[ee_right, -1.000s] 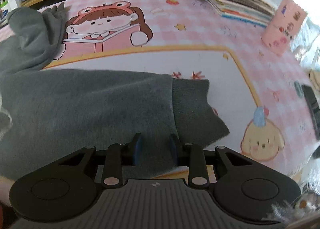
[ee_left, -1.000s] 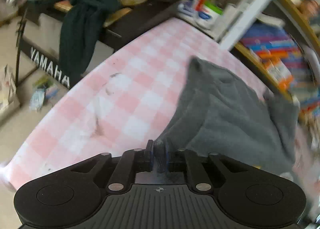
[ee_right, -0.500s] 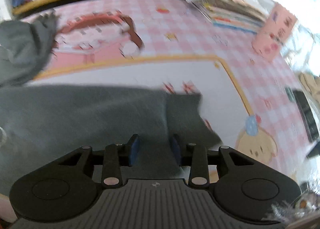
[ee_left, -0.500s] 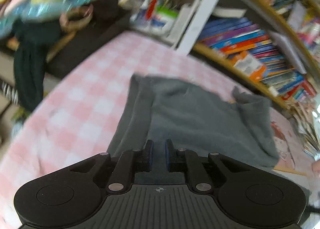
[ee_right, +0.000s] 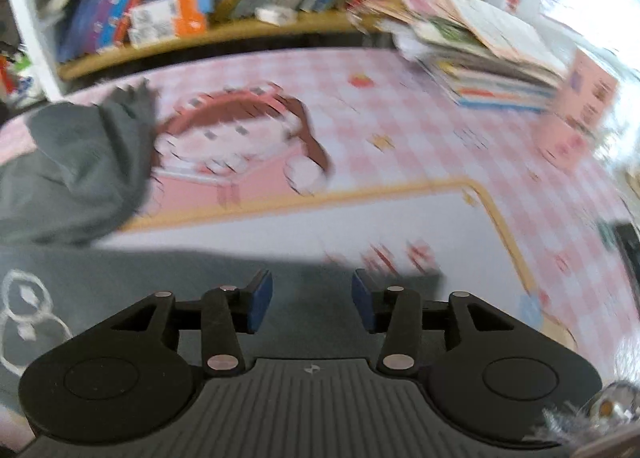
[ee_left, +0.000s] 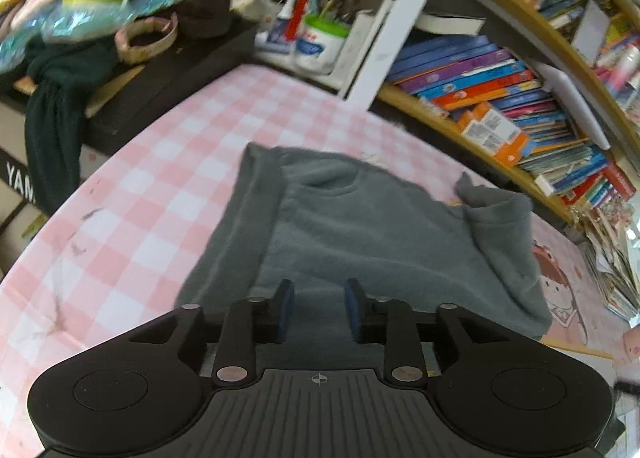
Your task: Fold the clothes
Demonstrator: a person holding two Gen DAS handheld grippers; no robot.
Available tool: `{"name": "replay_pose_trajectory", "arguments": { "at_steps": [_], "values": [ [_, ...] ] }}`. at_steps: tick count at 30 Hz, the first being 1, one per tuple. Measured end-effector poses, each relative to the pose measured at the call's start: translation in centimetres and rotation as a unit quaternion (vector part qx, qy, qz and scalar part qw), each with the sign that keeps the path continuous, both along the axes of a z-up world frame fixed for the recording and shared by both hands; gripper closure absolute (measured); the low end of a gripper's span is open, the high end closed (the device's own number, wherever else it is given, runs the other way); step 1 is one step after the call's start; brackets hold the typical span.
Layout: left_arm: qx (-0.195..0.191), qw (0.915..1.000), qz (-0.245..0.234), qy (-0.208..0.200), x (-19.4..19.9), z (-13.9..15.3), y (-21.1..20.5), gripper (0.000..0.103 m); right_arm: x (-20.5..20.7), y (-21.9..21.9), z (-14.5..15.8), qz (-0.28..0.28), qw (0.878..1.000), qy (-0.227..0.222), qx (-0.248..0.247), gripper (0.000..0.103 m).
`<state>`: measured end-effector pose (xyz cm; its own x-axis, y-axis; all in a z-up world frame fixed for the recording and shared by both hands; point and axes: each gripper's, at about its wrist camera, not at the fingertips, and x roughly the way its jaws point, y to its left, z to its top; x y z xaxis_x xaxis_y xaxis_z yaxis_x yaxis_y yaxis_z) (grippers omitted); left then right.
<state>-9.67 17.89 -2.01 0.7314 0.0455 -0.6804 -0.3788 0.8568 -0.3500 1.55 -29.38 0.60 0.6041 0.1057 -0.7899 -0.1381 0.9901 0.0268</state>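
Both the left gripper (ee_left: 316, 308) and the right gripper (ee_right: 312, 304) hang over the soft, limp grey fleece sweatshirt (ee_left: 360, 230) on the pink-checked counter (ee_left: 132, 186), jaws opening, pinching nothing; its hem and cuffs look easiest to grip.

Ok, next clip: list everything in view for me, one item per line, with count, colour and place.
sweatshirt: one, grey, spread on the tablecloth
tablecloth: one, pink-white check with cartoon print, covering the table
books: many, mixed colours, on the wooden shelf behind
book pile: one, mixed colours, far right of table
tub: one, white with green lid, beside the shelf post
dark garment: one, dark green, hanging at left
left hand-held gripper: black, blue pads, opening over the sweatshirt, nothing gripped
right hand-held gripper: black, blue pads, opening over the sweatshirt, nothing gripped
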Motion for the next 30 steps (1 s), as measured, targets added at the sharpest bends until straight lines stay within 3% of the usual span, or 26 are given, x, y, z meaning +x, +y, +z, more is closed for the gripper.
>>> {"name": "replay_pose_trajectory", "arguments": {
  "at_steps": [6, 9, 12, 16, 20, 30],
  "values": [
    [0.006, 1.0000, 0.003, 0.002, -0.9, 0.1, -2.7, 0.067, 5.4, 4.2, 0.7, 0.084, 0.996, -0.016, 0.016, 0.059],
    [0.005, 0.9997, 0.017, 0.016, -1.5, -0.3, -4.1, 0.067, 9.0, 6.3, 1.0, 0.132, 0.991, -0.032, 0.011, 0.050],
    [0.018, 0.9989, 0.037, 0.023, -2.3, 0.0, -5.8, 0.057, 13.0, 8.7, 1.2, 0.178, 0.983, -0.038, 0.016, 0.045],
    [0.033, 0.9978, 0.058, 0.004, -4.0, 1.4, -8.5, 0.043, 17.3, 11.9, 0.5, 0.216, 0.976, -0.014, 0.037, 0.036],
    [0.060, 0.9963, 0.061, 0.006, -5.5, 1.9, -11.3, 0.033, 20.5, 15.3, -0.9, 0.252, 0.967, 0.010, 0.048, 0.035],
    [0.077, 0.9903, 0.109, 0.036, -7.6, 2.2, -14.2, 0.031, 23.0, 20.3, -3.7, 0.280, 0.956, 0.052, 0.064, 0.038]
  ]
}}
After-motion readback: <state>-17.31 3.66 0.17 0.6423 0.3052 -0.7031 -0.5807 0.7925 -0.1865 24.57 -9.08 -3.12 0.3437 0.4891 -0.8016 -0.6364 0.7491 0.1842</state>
